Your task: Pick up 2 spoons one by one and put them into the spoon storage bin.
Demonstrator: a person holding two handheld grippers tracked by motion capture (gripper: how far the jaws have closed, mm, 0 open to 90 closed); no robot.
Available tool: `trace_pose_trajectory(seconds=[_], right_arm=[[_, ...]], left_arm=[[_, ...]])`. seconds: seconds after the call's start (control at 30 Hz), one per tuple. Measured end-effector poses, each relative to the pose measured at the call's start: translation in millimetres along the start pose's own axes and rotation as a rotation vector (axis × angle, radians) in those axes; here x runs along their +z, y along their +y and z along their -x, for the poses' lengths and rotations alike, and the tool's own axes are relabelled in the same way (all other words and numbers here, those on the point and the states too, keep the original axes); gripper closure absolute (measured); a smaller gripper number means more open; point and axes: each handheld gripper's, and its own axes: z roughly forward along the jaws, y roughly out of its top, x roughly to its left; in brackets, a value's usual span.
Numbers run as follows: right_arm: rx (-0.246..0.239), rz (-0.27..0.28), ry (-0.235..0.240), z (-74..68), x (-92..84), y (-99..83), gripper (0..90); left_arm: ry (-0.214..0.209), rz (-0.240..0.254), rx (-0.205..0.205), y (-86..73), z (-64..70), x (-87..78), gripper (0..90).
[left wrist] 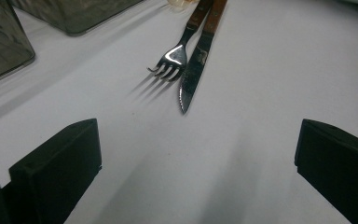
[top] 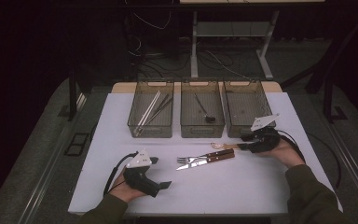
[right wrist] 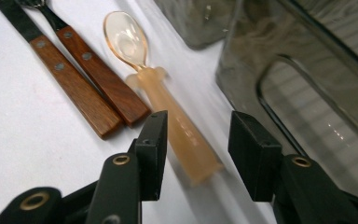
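Right gripper [right wrist: 196,154] is being held low over the desk [top: 242,186], jaws straddling the handle of the translucent peach spoon [right wrist: 168,107]. Jaws are being kept part-spread; the left jaw looks touching or nearly touching the handle, while a clear gap is showing on the right side, so the spoon is not being pinched yet. It is lying flat on the desk, bowl pointing away from the jaws and handle end sitting between the tips, which makes a grab on the thick end easy.

Just left of the jaws, the fork [right wrist: 93,70] and knife [right wrist: 65,79] are lying side by side, wooden handles toward the right gripper, close to touching the spoon. Approach is probably being kept narrow so they are not nudged.

Right of and beyond the jaws, the smoky bin [right wrist: 307,93] is standing very near; it is likely the drop spot for the spoon, being the empty one of three in the high view.

Left gripper [left wrist: 198,163] is being parked in the hand, resting on the desk, jaws spread wide with nothing between them. Fork tines [left wrist: 168,70] and knife tip [left wrist: 186,100] are lying well ahead of those jaws, pointing toward them.
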Motion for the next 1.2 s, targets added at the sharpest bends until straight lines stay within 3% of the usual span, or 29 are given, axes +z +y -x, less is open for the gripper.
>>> trace_pose_trajectory(seconds=[0.17, 0.57, 0.83, 1.2], right_arm=[[-0.013, -0.044, 0.02, -2.4, 11.1, -0.7, 57.7], [-0.024, -0.032, 0.035, -0.9, 7.4, -3.4, 70.5], [-0.034, -0.034, 0.064, -3.3, 3.6, -1.5, 72.9], [-0.02, 0.008, 0.056, -12.2, -13.5, 4.8, 73.9]], left_arm=[[-0.001, 0.0, -0.001, -0.2, -0.2, 0.1, 0.0], [-0.001, -0.002, 0.001, -0.1, -0.2, 0.1, 0.0], [-0.002, -0.001, 0.004, 0.0, 0.0, 0.0, 0.0], [-0.001, 0.0, 0.003, -0.1, -0.1, -0.2, 0.0]])
